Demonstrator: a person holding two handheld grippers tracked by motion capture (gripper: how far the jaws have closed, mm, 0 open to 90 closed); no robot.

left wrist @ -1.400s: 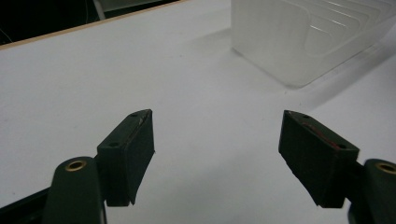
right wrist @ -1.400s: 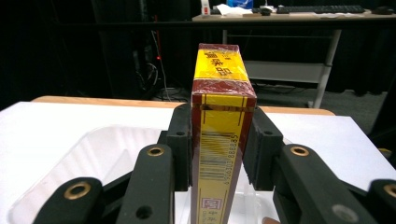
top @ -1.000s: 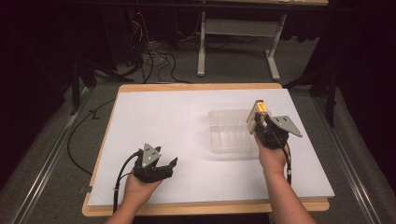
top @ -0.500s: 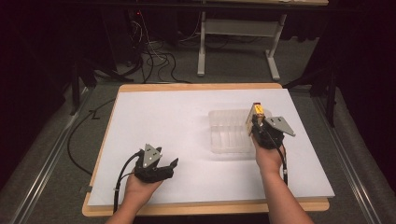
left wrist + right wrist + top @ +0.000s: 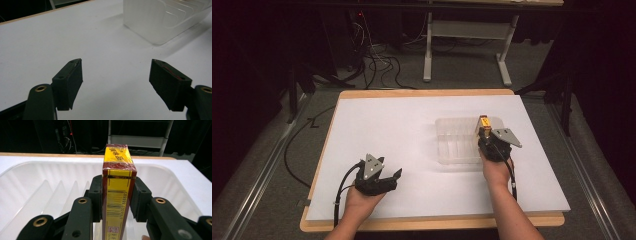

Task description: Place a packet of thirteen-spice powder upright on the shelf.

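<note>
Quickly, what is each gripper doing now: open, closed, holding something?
Left gripper: open, holding nothing.
Right gripper: closed on the yellow box, over the clear tray.

This is looking like a lab or recording studio set up for capturing handling work. A wooden worktop (image 5: 432,93) covered by a white sheet (image 5: 412,130) is sitting on grey carpet (image 5: 452,75), with darkness surrounding it on all sides. Beyond the right hand-held gripper (image 5: 486,131), a white metal desk frame (image 5: 467,35) is standing against the dark background. Far ahead of the left hand-held gripper (image 5: 393,176), loose black cables (image 5: 377,62) are lying tangled on the floor near dark equipment showing a small red light (image 5: 359,14).
</note>
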